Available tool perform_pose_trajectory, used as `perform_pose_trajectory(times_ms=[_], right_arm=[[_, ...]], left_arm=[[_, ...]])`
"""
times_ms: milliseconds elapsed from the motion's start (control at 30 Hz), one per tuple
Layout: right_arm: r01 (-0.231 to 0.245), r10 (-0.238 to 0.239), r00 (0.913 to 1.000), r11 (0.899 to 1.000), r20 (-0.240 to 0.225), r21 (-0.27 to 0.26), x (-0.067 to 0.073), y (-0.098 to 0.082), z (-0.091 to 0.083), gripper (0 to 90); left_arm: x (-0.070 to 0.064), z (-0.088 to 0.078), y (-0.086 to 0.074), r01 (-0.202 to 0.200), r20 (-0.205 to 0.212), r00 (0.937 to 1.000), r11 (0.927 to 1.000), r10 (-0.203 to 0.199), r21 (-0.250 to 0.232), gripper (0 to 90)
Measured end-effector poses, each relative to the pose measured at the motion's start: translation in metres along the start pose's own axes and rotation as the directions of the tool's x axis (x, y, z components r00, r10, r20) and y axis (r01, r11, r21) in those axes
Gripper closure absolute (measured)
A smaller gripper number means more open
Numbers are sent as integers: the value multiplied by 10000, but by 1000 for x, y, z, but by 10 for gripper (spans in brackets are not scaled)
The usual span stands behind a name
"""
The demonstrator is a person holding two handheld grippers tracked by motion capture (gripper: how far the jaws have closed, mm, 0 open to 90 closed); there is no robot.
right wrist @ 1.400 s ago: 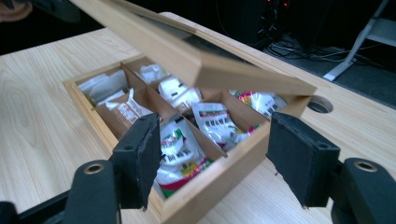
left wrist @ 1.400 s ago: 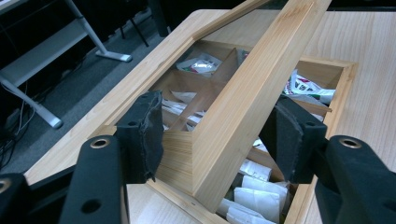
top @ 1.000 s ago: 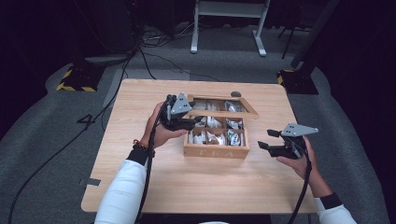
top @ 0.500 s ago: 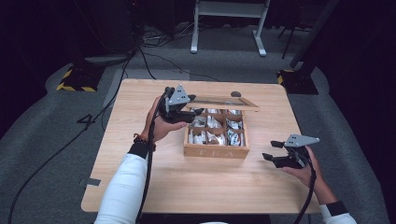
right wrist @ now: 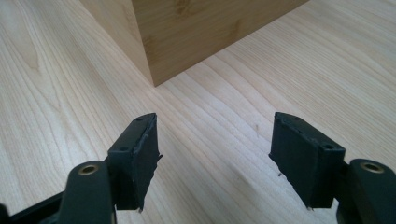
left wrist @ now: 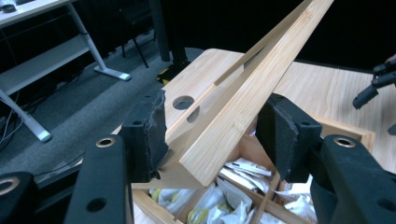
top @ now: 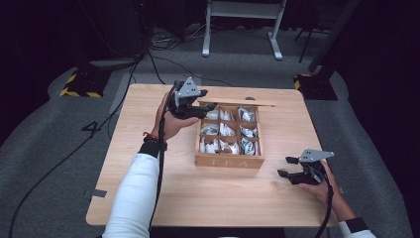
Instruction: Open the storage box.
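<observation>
Presently listed: one light wooden table (top: 148, 198); one bamboo box of nine compartments (top: 229, 159), set mid-table, holding white sachets, perhaps tea. One flat bamboo lid (left wrist: 261, 79), raised over the box's far edge and tilted, is clamped at its end by the left gripper (top: 195, 108). Judged stiff, light and smooth; best taken by an edge. The right gripper (right wrist: 215, 154) is held low near the box's corner, jaws apart, nothing between.
</observation>
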State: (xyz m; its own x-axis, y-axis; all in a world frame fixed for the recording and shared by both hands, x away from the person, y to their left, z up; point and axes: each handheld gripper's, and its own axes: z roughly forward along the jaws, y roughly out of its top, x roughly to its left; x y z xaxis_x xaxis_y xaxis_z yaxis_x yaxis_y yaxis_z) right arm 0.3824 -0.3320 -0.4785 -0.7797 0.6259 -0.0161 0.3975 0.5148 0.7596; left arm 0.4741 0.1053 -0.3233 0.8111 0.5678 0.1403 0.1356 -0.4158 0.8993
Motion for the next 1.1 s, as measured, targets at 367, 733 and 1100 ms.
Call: perform_pose_trajectory(times_ms=[367,733,1100], right_arm=[[47,-44,9997,9999,-252,136,3,-3,9,315],[270,-259,9992,9990,-303,359,5,-10,17,288],[85,-79,9996,9997,-260,216,5,-16,20,238]], left_arm=[[15,6,12,362,-107,9993,9990,-365,-247,429],[31,13,23,572,-220,9981,9978,-579,-331,423],[47,21,32,843,-305,9959,9954,-857,-448,420]])
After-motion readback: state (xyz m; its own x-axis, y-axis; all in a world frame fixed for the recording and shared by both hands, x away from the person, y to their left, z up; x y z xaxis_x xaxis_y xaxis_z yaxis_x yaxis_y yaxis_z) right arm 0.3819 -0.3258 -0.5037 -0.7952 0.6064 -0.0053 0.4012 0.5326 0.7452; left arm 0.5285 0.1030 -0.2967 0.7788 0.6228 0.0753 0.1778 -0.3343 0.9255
